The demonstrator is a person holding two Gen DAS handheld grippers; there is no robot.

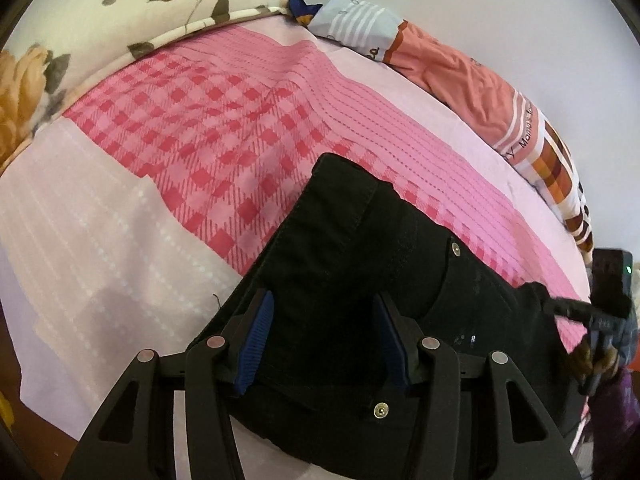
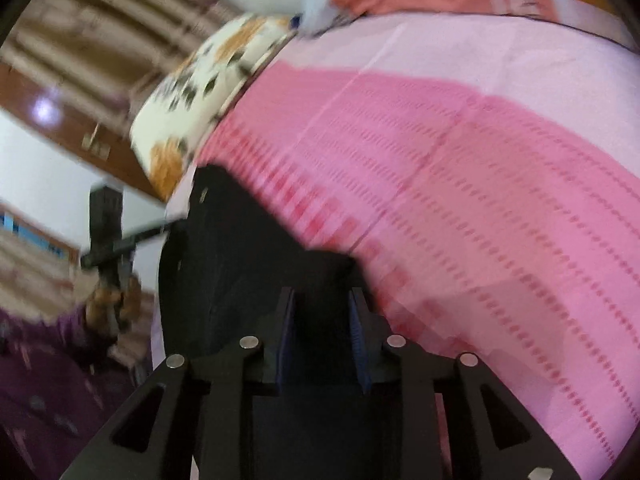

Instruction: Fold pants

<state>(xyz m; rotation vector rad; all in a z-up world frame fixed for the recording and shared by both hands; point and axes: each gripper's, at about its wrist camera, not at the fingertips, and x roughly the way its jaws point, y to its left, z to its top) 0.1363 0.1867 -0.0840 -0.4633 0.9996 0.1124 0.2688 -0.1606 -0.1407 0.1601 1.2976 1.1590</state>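
Black pants [image 1: 352, 248] lie on a pink checked bed sheet [image 1: 192, 128]; their waist end with metal rivets is near my left gripper. My left gripper [image 1: 324, 320] is open, its blue pads either side of the black cloth. In the right wrist view, which is blurred, my right gripper [image 2: 322, 320] has its blue pads set narrowly apart around a fold of the black pants [image 2: 248, 248]. My right gripper also shows in the left wrist view [image 1: 600, 320] at the pants' far right edge. My left gripper shows in the right wrist view [image 2: 108, 240] at the left.
A floral pillow [image 1: 120, 12] lies at the head of the bed. A heap of orange and patterned bedding [image 1: 460, 76] lies along the far edge by the white wall. The person's hand and purple sleeve [image 2: 60, 360] are at left. A wooden cabinet [image 2: 80, 72] stands behind.
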